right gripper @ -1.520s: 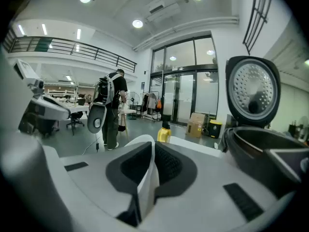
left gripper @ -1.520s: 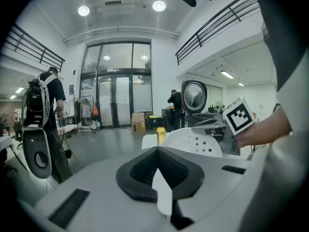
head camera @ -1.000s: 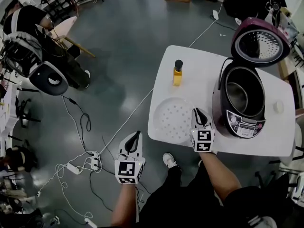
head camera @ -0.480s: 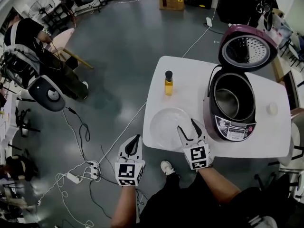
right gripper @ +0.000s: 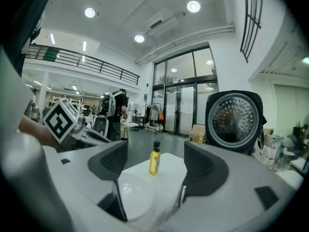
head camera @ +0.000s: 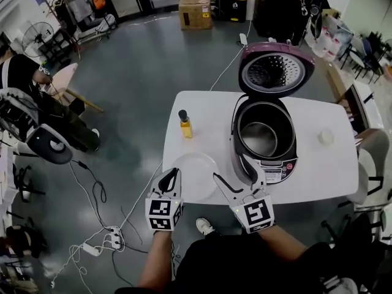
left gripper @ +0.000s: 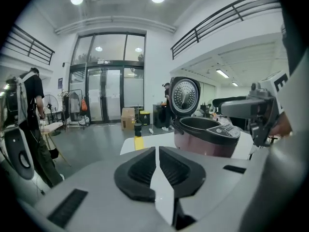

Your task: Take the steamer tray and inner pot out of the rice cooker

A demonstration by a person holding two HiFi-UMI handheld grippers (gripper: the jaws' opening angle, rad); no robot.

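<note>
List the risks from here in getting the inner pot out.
The steamer tray lies by the table's front edge, beside the left hand-held gripper; a swing may knock it off. The inner pot sits deep in the rice cooker; the right hand-held gripper, jaws opening and empty, may slip on its rim.

the right gripper [head camera: 230,168] has lifted off the steamer tray [head camera: 196,177], its jaws opening with nothing between them; the tray now lies below and left of its tips. the left gripper [head camera: 171,174] has come forward, and the tray's rim is now just beside its tips.

Yellow bottle [right gripper: 154,159] behind steamer tray [right gripper: 127,193] on table [right gripper: 169,166]
</note>
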